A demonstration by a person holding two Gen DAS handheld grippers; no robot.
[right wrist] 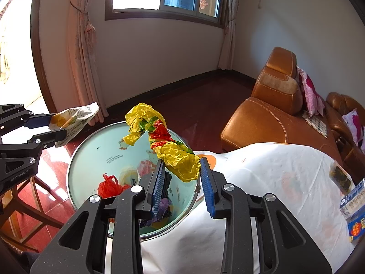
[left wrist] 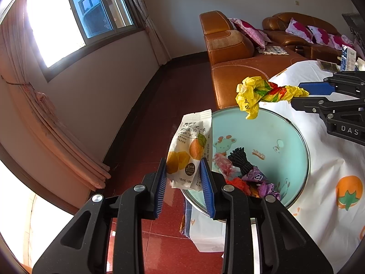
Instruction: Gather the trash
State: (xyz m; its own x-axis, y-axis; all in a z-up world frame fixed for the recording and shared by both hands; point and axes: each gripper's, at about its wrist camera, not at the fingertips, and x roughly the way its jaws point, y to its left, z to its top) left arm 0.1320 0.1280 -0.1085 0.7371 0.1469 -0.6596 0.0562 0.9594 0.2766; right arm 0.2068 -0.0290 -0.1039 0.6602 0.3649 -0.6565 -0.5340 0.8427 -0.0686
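In the left wrist view we find the left gripper (left wrist: pixel 184 178) with its jaws closed on the lower end of a white snack packet (left wrist: pixel 190 151) printed with orange fruit; the packet stands upright between the blue pads, held out over the red floor just beside the near rim of the pale green basin (left wrist: pixel 262 123). The basin sits at the edge of the bench, which is covered by a white cloth (left wrist: pixel 330 159), and it already holds a black bundle (left wrist: pixel 240 161) and red and purple scraps. The right gripper (left wrist: pixel 298 96) enters from the right, holding a crumpled yellow wrapper (left wrist: pixel 262 91) over the basin's far rim. We judge the packet to be the main hazard here: if let go where it hangs, it would likely land on the floor, not in the basin. In the right wrist view we find the right gripper (right wrist: pixel 182 178) with its jaws gripping the lower end of the yellow wrapper (right wrist: pixel 159 137), whose upper end twists up over the basin (right wrist: pixel 95 141). The left gripper (right wrist: pixel 54 127) and its snack packet (right wrist: pixel 75 118) sit beyond the basin's left rim, which confirms the risk. The wrapper is light and springy, so we judge that it may cling to a pad on release, or drift onto the cloth (right wrist: pixel 262 171); the basin also overhangs the bench edge, and a knock could tip it
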